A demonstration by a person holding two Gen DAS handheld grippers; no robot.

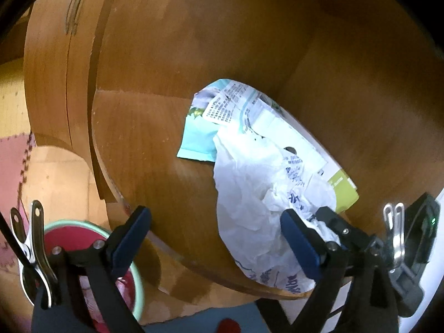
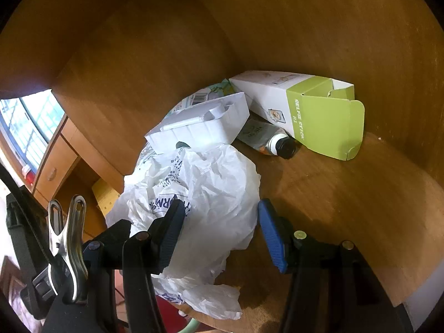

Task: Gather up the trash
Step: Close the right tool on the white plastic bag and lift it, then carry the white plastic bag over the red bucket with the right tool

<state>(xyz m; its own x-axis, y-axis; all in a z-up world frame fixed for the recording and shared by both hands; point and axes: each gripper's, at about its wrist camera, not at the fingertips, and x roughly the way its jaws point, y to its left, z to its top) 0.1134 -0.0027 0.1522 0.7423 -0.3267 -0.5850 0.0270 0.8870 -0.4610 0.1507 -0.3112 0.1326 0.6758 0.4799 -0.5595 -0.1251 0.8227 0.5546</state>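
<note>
A crumpled white plastic bag with blue print lies on a wooden shelf, hanging over its front edge. Behind it lie a light-blue printed packet, a white and green carton, a white moulded tray and a black-capped tube. My left gripper is open above the shelf's front edge, its right finger beside the bag. My right gripper is open, its fingers either side of the bag.
A bin with a pale green rim and pink liner stands on the floor below the shelf, at lower left. Wooden cabinet walls enclose the shelf at back and right. A cabinet door with a metal handle is at upper left.
</note>
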